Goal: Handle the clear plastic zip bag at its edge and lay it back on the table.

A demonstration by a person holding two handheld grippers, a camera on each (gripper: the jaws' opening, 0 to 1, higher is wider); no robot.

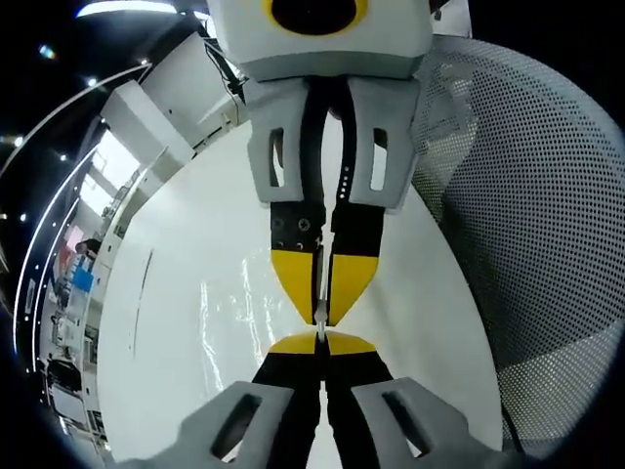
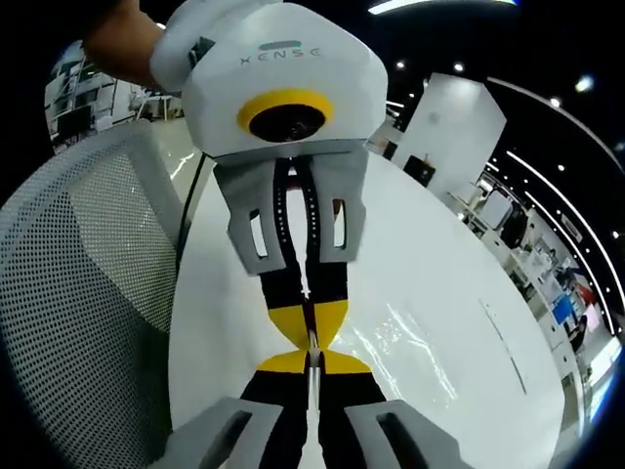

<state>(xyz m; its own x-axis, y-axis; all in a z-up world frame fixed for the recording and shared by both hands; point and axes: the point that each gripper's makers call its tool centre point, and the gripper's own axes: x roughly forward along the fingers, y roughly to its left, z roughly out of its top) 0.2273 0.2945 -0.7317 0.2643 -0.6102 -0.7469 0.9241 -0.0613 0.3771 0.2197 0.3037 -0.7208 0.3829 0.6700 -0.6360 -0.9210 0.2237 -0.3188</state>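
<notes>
Here, zip bag [image 1: 244, 313] flat, empty, fingers [image 1: 293, 347] closed

My grippers, meeting tip to tip, hide the clear zip bag's [image 1: 229, 322] pinched edge, its outline melts into the glare on the white table [image 1: 176, 293], and the far shelves [image 1: 68, 293] blur.

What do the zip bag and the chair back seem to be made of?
Zip bag: thin clear plastic film, glossy, judging by the wrinkled glare over the white table. Chair back: probably woven mesh fabric, matt grey, with a regular grid of small holes.
</notes>
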